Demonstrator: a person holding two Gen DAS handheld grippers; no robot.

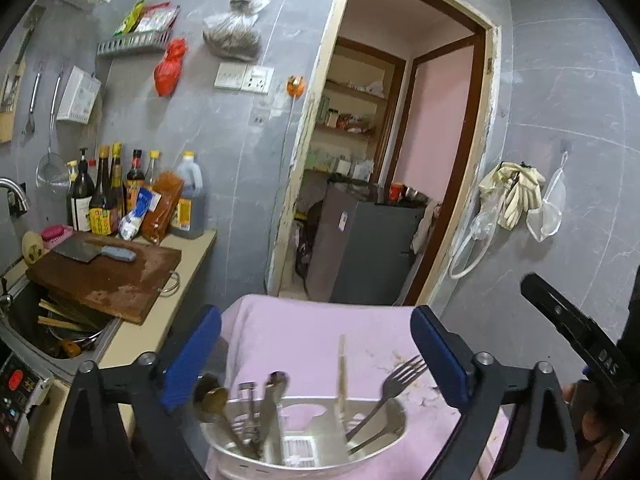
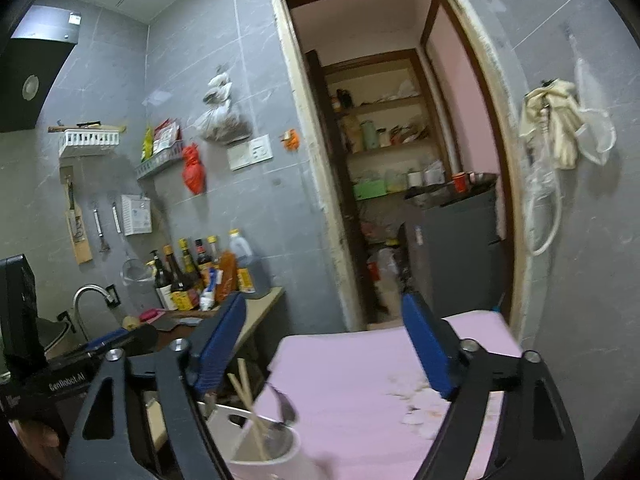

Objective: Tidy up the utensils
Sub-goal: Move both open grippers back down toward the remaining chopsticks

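Observation:
A white utensil holder (image 1: 308,452) stands on a pink-covered table (image 1: 304,332), low in the left wrist view. In it stand spoons (image 1: 212,396), a metal clip-like tool (image 1: 248,404), a chopstick (image 1: 341,376) and a fork (image 1: 396,384). My left gripper (image 1: 316,360) is open above the holder, its blue pads wide apart with nothing pressed between them. The right wrist view shows the holder (image 2: 264,444) with chopsticks (image 2: 248,400) and a dark spoon (image 2: 284,404). My right gripper (image 2: 332,344) is open over the table (image 2: 360,376), empty.
A counter at the left carries a wooden cutting board (image 1: 108,276) with a cleaver (image 1: 92,252), sauce bottles (image 1: 116,196) and a sink (image 1: 48,328) holding chopsticks. An open doorway (image 1: 384,160) lies ahead. Gloves (image 1: 512,192) hang on the right wall. The other gripper's black body (image 1: 580,340) is at the right.

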